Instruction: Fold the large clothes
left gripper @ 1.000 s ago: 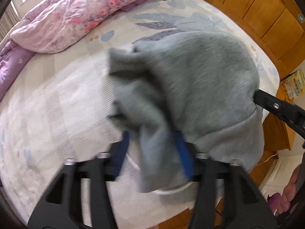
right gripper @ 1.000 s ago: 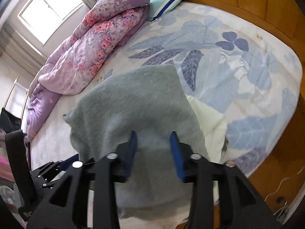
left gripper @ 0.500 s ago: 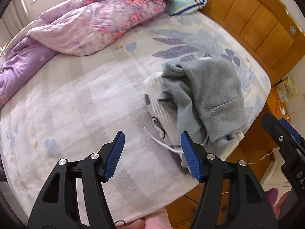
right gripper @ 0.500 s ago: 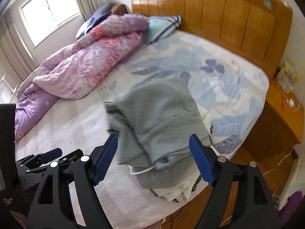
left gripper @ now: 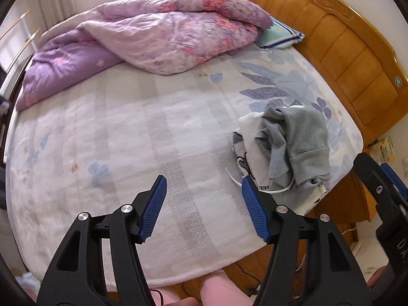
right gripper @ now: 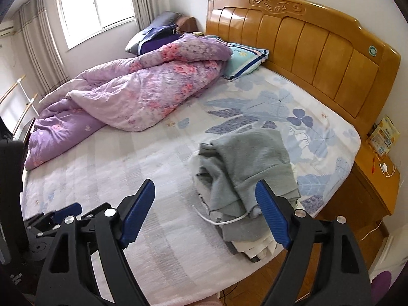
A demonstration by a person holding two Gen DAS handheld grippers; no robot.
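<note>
I am holding the left gripper (left gripper: 204,186) spread wide with nothing between its blue pads, and my right gripper (right gripper: 205,191) is opening, empty too. Beyond them the rumpled grey sweatshirt (right gripper: 251,163) is lying atop a small clothes pile (left gripper: 257,150) near the bed's (right gripper: 142,178) corner, by the wooden headboard (right gripper: 318,58).

Grey top (right gripper: 252,158) lying folded on a stack

It is sitting atop a white garment (left gripper: 251,137) near the bed's (right gripper: 158,153) corner, a white cord (right gripper: 224,220) trailing out.
</note>
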